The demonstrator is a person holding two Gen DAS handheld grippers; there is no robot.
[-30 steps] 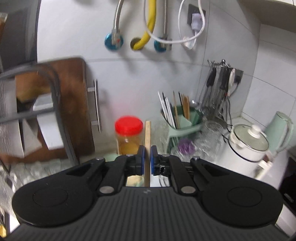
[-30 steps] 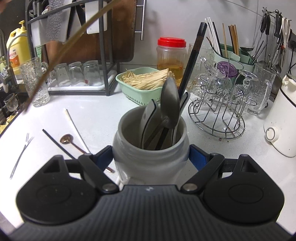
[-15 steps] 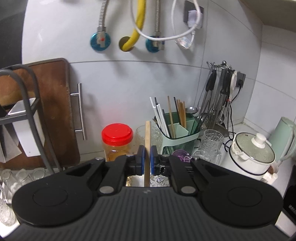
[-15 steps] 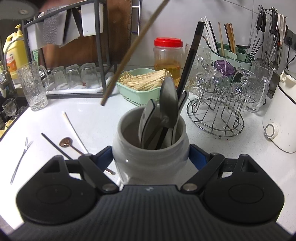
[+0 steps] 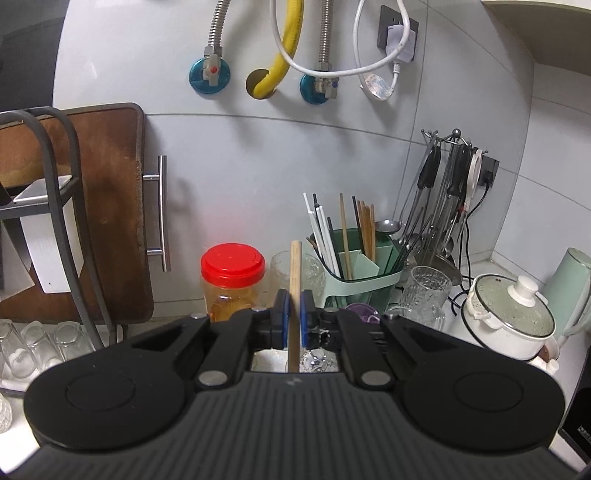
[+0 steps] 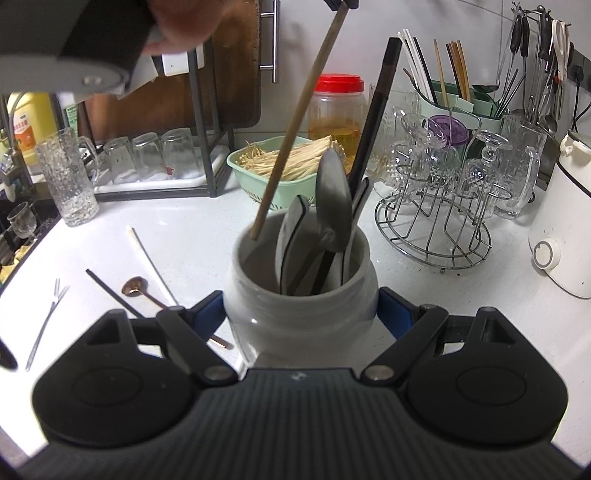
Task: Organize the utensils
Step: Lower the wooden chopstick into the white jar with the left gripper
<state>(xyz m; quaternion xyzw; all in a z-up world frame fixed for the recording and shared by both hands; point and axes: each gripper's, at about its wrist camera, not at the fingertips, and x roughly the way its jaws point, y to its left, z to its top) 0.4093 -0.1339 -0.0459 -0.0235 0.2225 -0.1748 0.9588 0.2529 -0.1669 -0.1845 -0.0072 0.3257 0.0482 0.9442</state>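
My right gripper (image 6: 301, 313) is shut on a pale ceramic jar (image 6: 295, 332) standing on the white counter (image 6: 192, 240). Grey spoons (image 6: 332, 199) and a black handle (image 6: 373, 118) stick out of the jar. My left gripper (image 5: 294, 314) is shut on a wooden chopstick (image 5: 295, 291) that stands upright between its blue pads. In the right wrist view that chopstick (image 6: 299, 118) slants down from the left gripper (image 6: 341, 3) at the top edge, and its lower tip is at the jar's far left rim. A white chopstick (image 6: 147, 258), a black chopstick (image 6: 110, 291), a copper spoon (image 6: 135, 286) and a small fork (image 6: 46, 325) lie left of the jar.
Behind the jar stand a green basket of sticks (image 6: 266, 184), a red-lidded jar (image 6: 338, 107), a wire rack of glasses (image 6: 436, 221) and a green caddy of chopsticks (image 5: 358, 273). A white pot (image 6: 561, 240) is at the right. A dish rack (image 6: 147, 158) and a glass mug (image 6: 70, 181) are at the left.
The left gripper has carried the wooden chopstick rightward and down, so its tip went from left of the jar to the jar's rim. The right gripper and the jar have stayed put.
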